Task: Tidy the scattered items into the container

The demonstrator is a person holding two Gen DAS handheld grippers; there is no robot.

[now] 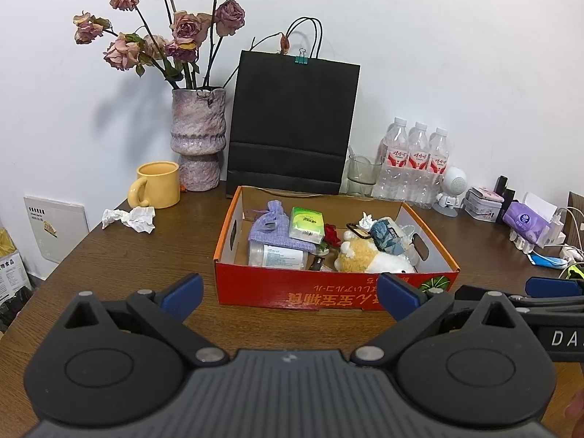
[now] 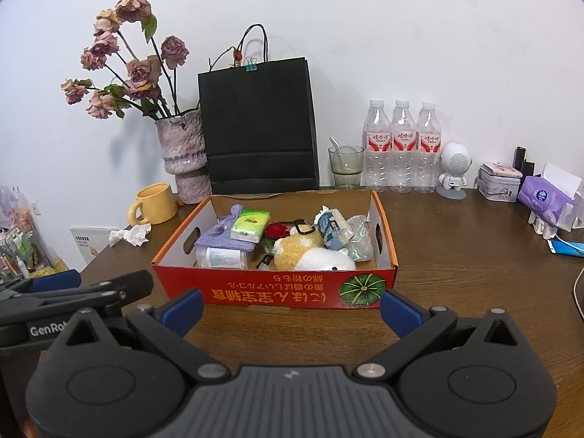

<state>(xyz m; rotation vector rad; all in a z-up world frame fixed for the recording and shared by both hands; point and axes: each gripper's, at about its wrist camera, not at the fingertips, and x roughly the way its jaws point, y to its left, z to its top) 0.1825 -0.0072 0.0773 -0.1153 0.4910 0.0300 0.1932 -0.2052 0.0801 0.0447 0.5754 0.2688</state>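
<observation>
A red cardboard box (image 1: 328, 292) (image 2: 255, 294) sits on the brown table, holding a purple pouch (image 1: 272, 228), a green tissue pack (image 1: 307, 224) (image 2: 251, 224), a plastic jar (image 1: 275, 255), a red flower (image 2: 276, 230) and a plush toy (image 1: 368, 255) (image 2: 310, 253). A crumpled white paper (image 1: 129, 219) (image 2: 129, 235) lies on the table left of the box, by a yellow mug (image 1: 157, 185) (image 2: 153, 203). My left gripper (image 1: 290, 294) is open and empty, just in front of the box. My right gripper (image 2: 292, 308) is open and empty too, also in front of the box.
Against the wall stand a vase of dried roses (image 1: 199, 138), a black paper bag (image 1: 292, 124), a glass (image 2: 345, 166), three water bottles (image 2: 401, 146), a small white robot figure (image 2: 452, 168), a tin (image 2: 500, 180) and purple tissues (image 2: 544, 200). The table's left edge is near.
</observation>
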